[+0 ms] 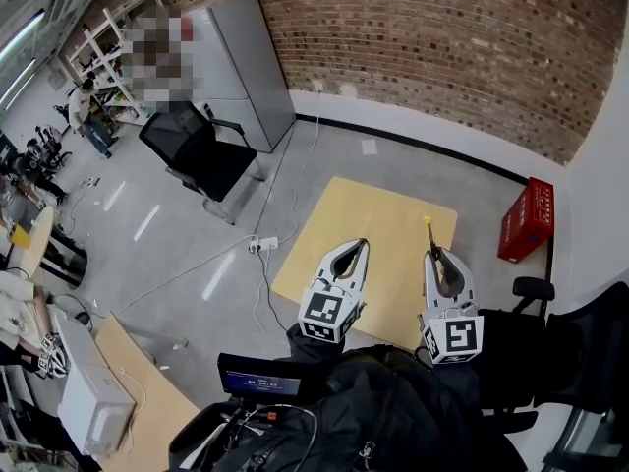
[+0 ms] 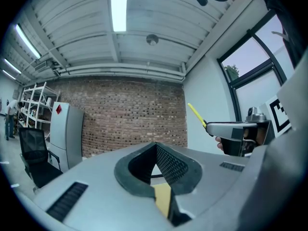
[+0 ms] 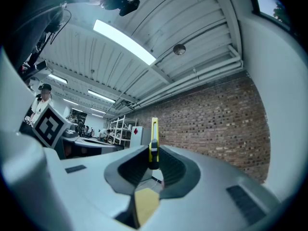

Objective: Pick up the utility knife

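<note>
Right gripper (image 3: pixel 153 154) fingers clamp the utility knife (image 3: pixel 154 129) — left gripper (image 2: pixel 156 146) fingers closed, empty.

Two tongs (image 1: pixel 360 246) (image 1: pixel 438 257), one utility knife (image 3: pixel 153 139)

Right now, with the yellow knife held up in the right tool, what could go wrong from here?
The right tool pinches the slim yellow utility knife at one end, with a long part sticking out past the tips, so it might pivot or slip. It hangs above the light wooden tabletop, so a slip could mean a drop. The shut, empty left tool is close alongside; a swing might knock the knife.
</note>
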Motion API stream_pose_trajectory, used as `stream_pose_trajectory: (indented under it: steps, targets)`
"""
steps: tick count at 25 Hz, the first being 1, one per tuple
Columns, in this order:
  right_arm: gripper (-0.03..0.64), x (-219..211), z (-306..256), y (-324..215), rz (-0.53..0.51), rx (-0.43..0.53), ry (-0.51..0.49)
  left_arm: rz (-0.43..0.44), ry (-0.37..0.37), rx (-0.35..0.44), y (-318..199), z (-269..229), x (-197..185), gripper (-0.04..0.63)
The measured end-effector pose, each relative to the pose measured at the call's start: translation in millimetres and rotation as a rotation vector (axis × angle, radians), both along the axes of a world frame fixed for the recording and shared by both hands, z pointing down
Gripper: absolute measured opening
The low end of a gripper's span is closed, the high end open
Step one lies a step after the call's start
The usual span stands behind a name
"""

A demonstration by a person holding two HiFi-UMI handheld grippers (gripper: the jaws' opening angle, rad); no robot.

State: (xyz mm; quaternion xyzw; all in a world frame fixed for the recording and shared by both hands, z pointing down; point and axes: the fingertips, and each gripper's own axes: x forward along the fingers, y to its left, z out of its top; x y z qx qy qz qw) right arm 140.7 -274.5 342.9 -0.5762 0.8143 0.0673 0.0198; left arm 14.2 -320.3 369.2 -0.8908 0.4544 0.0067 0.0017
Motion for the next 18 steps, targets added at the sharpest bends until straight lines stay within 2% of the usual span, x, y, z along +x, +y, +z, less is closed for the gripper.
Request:
stream_pose_trajectory:
  steps: [18]
  targets:
    - [0.067, -12.2, 1.6, 6.1, -0.037, -0.005, 0.003, -0.029, -0.004, -0.004, 8.5, 0.6, -10.6, 0.002]
